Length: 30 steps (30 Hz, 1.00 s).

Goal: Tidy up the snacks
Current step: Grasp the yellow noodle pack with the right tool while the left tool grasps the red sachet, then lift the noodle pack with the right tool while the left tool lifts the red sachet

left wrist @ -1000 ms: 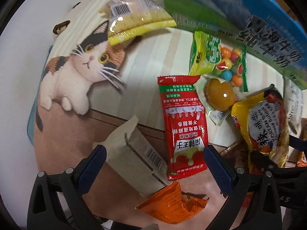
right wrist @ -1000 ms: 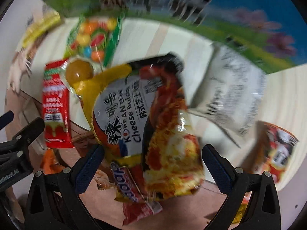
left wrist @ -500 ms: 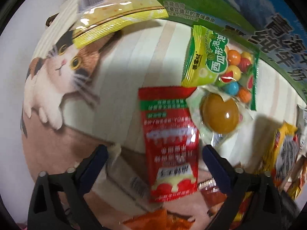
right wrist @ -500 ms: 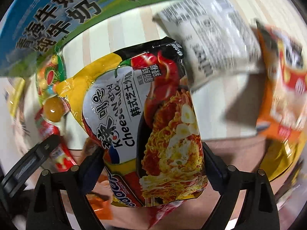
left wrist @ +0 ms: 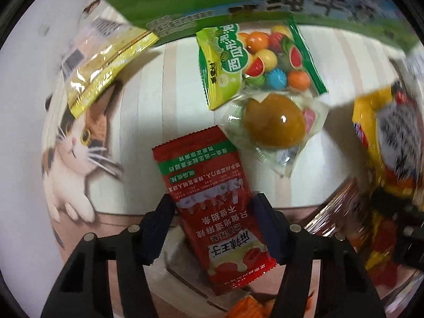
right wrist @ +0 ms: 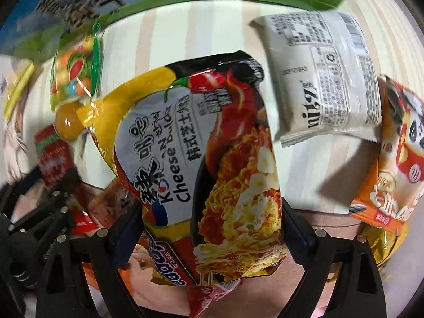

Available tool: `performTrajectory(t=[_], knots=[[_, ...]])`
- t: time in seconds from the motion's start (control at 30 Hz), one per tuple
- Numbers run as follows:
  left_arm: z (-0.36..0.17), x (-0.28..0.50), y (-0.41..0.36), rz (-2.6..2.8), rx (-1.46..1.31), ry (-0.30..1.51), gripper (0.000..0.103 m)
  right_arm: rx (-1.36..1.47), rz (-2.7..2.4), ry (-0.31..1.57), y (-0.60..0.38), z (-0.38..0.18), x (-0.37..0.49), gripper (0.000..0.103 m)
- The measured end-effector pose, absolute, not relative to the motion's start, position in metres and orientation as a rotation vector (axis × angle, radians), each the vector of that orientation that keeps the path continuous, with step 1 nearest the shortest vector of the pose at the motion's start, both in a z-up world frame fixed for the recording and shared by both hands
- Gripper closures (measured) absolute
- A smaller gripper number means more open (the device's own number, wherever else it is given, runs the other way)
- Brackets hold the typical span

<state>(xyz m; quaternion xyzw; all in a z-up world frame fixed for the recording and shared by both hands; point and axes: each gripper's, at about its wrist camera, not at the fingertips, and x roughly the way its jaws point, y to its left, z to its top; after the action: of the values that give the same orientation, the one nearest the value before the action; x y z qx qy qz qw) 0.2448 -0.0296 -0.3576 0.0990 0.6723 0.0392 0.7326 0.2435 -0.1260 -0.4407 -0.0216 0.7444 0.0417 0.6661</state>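
Left wrist view: the left gripper (left wrist: 213, 212) now sits low over the red sachet (left wrist: 212, 206), where a second ago its fingers stood wide with the sachet well ahead of them. The jaws are closing, the sachet is between them and the pads look to be right at its long edges — full pressure I cannot confirm. This reads as the start of a pick. The gripper points steeply down at the cat mat (left wrist: 76, 143). Beyond the sachet lie a wrapped egg (left wrist: 275, 122), touching its top corner, a bag of gum balls (left wrist: 254, 58), a yellow packet (left wrist: 106, 63) and the milk carton (left wrist: 238, 8) along the far edge. Right wrist view: the right gripper (right wrist: 212, 228) has dropped straight down onto the noodle packet (right wrist: 201, 164), which was farther off and blurred a second ago. Its jaws are closing too, wide apart, straddling the packet's lower half with the pads at or just beside its edges. A white packet (right wrist: 323, 79) and an orange snack bag (right wrist: 392, 164) lie to the right, apart from the noodles — both picks look simultaneous.
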Motion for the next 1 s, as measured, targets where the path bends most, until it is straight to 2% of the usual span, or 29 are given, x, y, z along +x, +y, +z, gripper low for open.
performTrajectory(t=[0.13,0.33,0.47,0.53,0.73,0.8,0.83,0.9,1.0], knots=[[-0.359,0.242,-0.023,0.053,0.221,1.475,0.043,0.092,-0.015,1.651,-0.138,-0.429,0.221,0.012],[-0.348,0.234,0.029,0.014,0.091,1.492,0.039,0.589,-0.128,1.660,-0.151,-0.449,0.185,0.008],[-0.356,0.242,0.053,-0.018,0.016,1.519,0.031,0.491,-0.105,1.658,-0.129,-0.445,0.177,0.005],[-0.363,0.244,0.062,-0.024,-0.012,1.538,0.023,0.406,-0.110,1.635,-0.118,-0.439,0.173,0.005],[-0.372,0.251,0.080,0.045,-0.076,1.574,0.021,0.288,-0.110,1.647,-0.080,-0.449,0.175,0.005],[-0.371,0.253,0.084,0.062,-0.084,1.565,0.025,0.298,-0.107,1.677,-0.070,-0.472,0.184,0.005],[-0.369,0.253,0.083,0.061,-0.072,1.552,0.035,0.303,-0.100,1.687,-0.066,-0.482,0.188,0.005],[-0.367,0.252,0.079,0.051,-0.013,1.528,0.044,0.287,-0.084,1.690,-0.065,-0.492,0.187,0.010],[-0.365,0.252,0.073,0.008,0.098,1.497,0.046,0.195,-0.055,1.686,-0.052,-0.496,0.180,0.013]])
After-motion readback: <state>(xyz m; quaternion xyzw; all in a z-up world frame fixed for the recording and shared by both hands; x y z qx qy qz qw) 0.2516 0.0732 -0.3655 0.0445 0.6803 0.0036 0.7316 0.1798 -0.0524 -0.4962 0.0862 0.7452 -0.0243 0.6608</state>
